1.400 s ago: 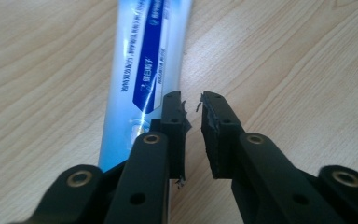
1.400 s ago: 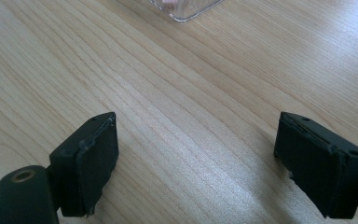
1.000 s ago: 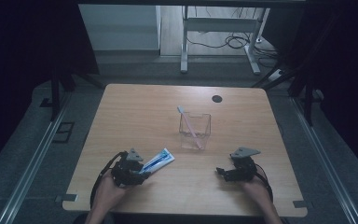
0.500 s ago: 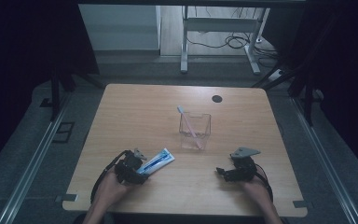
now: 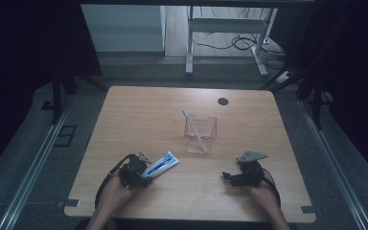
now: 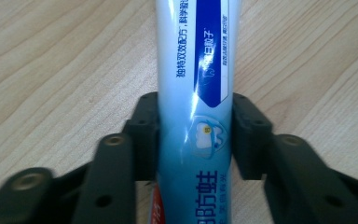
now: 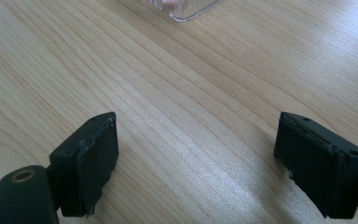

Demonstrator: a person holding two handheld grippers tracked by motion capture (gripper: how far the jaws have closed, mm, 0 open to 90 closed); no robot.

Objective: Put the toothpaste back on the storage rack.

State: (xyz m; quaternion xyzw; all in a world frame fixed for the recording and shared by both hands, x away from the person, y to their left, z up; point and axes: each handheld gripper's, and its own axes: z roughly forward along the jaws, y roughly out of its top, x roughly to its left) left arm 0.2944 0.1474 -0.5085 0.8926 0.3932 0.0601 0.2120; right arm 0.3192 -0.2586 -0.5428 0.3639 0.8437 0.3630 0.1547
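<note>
A white and blue toothpaste tube (image 5: 163,163) (image 6: 193,70) lies on the wooden table (image 5: 143,112), front left. My left gripper (image 5: 145,169) (image 6: 195,135) is at the tube's near end. Its jaws have just been closing, and both pads (image 6: 144,135) now press on the tube's sides. My right gripper (image 5: 229,177) (image 7: 196,154) rests low at the front right, open wide, with bare wood between its pads (image 7: 95,154). A clear square cup (image 5: 200,134) (image 7: 182,8) stands mid-table with a pink toothbrush (image 5: 194,128) leaning inside.
A small black disc (image 5: 223,101) sits near the table's far edge. Bare wood stretches between the two grippers and around the cup. Beyond the table are a grey floor, a metal frame and cables.
The left gripper has edged slightly right onto the tube's near end. The tube, the cup and the right gripper have kept their places.
</note>
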